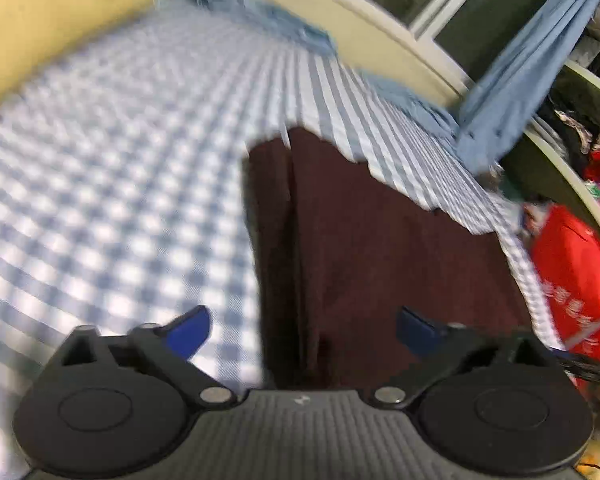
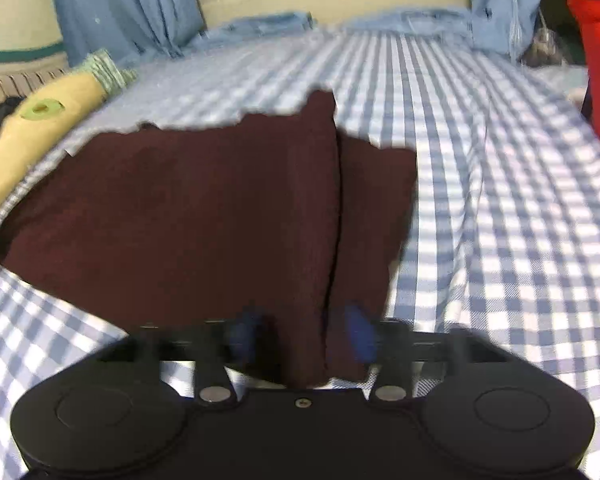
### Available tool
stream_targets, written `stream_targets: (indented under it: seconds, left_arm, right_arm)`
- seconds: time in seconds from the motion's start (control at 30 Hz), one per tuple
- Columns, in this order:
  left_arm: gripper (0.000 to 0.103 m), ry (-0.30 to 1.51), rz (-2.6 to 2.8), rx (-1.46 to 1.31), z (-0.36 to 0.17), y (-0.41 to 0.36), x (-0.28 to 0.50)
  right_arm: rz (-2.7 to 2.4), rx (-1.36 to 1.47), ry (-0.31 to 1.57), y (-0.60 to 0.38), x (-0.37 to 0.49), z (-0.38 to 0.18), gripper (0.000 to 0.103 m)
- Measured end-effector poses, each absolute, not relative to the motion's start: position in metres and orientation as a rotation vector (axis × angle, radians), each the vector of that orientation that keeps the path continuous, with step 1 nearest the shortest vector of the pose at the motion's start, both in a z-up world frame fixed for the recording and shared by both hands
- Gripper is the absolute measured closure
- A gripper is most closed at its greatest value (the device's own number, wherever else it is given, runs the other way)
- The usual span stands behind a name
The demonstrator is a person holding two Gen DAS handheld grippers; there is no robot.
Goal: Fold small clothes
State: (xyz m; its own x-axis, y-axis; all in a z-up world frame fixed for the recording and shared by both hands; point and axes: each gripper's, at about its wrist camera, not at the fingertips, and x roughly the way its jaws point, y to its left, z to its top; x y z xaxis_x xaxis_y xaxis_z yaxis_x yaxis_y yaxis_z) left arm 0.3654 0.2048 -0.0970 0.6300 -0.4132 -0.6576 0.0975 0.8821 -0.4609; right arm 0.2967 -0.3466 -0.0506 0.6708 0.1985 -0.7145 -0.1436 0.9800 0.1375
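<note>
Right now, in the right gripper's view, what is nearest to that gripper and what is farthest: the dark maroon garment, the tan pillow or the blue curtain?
1. The dark maroon garment, directly ahead, reaching between the right gripper fingers.
2. The tan pillow, off to the left on the checked bedsheet.
3. The blue curtain, at the back left beside the window.

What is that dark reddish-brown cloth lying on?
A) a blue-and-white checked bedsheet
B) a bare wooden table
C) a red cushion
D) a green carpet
A: the dark maroon garment lies spread on the blue-and-white checked sheet, which shows around it on all sides in the right wrist view, and again to its left in the left wrist view.
</note>
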Motion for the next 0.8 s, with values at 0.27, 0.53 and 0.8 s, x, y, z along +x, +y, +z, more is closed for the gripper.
stream_targets:
  seconds: [0.27,0.53,0.8]
  left_arm:
    - [0.001,0.734,-0.141,-0.186,-0.04,0.171,0.355]
    - [0.001,0.728,-0.144,-0.134,-0.033,0.148,0.359]
    - [0.001,0.765,-0.273,-0.325,-0.059,0.178,0.391]
  right_arm:
    - [0.276,0.053,0.654,-0.319,0.253,0.016,0.026]
    - [0.367,-0.013,0.605,-0.266,0.253,0.044,0.021]
    - [0.409,-0.031,0.626,-0.239,0.258,0.043,0.02]
